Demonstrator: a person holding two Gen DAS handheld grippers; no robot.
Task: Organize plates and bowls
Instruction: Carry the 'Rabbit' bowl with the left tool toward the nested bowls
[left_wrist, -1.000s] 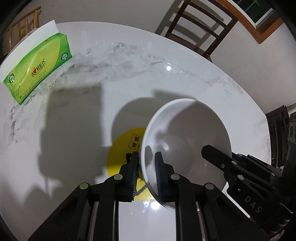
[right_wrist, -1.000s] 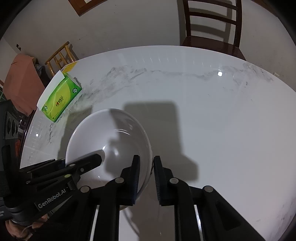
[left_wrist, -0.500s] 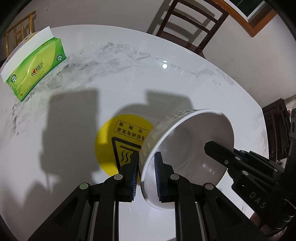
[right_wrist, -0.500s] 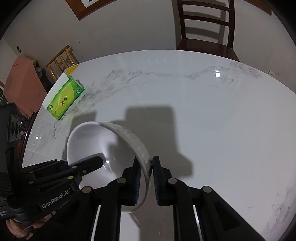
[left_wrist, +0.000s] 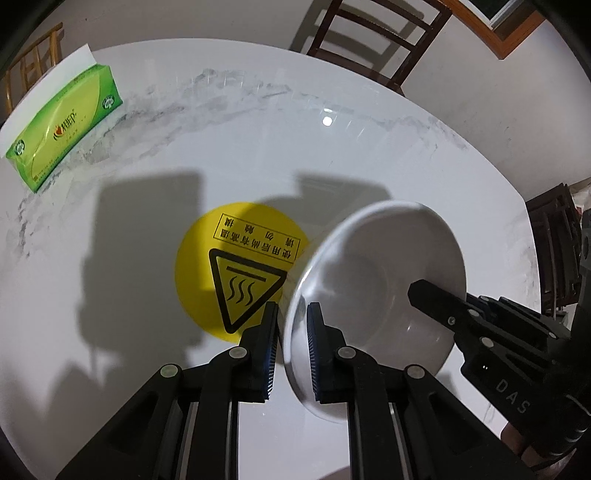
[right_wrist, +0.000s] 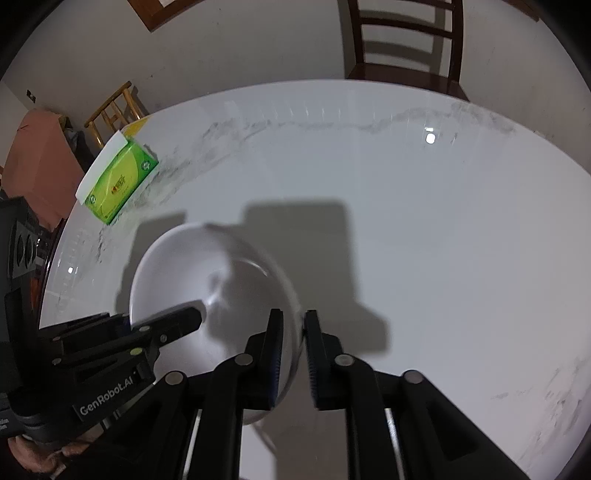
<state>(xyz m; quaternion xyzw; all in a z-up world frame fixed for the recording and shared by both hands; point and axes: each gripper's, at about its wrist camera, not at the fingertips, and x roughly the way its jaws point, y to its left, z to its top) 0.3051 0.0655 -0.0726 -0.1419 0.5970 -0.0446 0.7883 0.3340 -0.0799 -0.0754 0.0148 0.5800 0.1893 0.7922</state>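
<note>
White bowl (left_wrist: 373, 291) is off the table, tilted, held from both sides: left gripper (left_wrist: 291, 350) is clamped on its near-left rim, one pad inside and one outside, and right gripper (right_wrist: 293, 354) is clamped the same way on the opposite rim. In the left wrist view the right gripper's black finger reaches into the bowl from the right; in the right wrist view the left gripper's finger, with "GenRobot.AI" on its body, comes in from the lower left. Bowl (right_wrist: 210, 284) edge looks motion-blurred in both views, so exact tilt is hard to read. Under and left of the bowl, a round yellow hot-surface sticker (left_wrist: 236, 266) with a black warning triangle sits on the white marble table (left_wrist: 184, 129); the bowl covers its right edge in the left view. The right wrist view doesn't show the sticker, the bowl blocks that spot. Green tissue pack (left_wrist: 62, 125) lies at the far-left table edge, well apart from the bowl, a white sheet sticking out its top. Dark wooden chair (left_wrist: 373, 40) stands behind the far edge; a light wooden chair (right_wrist: 110, 110) is behind the tissue pack (right_wrist: 118, 181). Gripper shadows fall across the table (right_wrist: 443, 240) centre. A reddish-brown cover (right_wrist: 37, 155) is off the table's left side.
</note>
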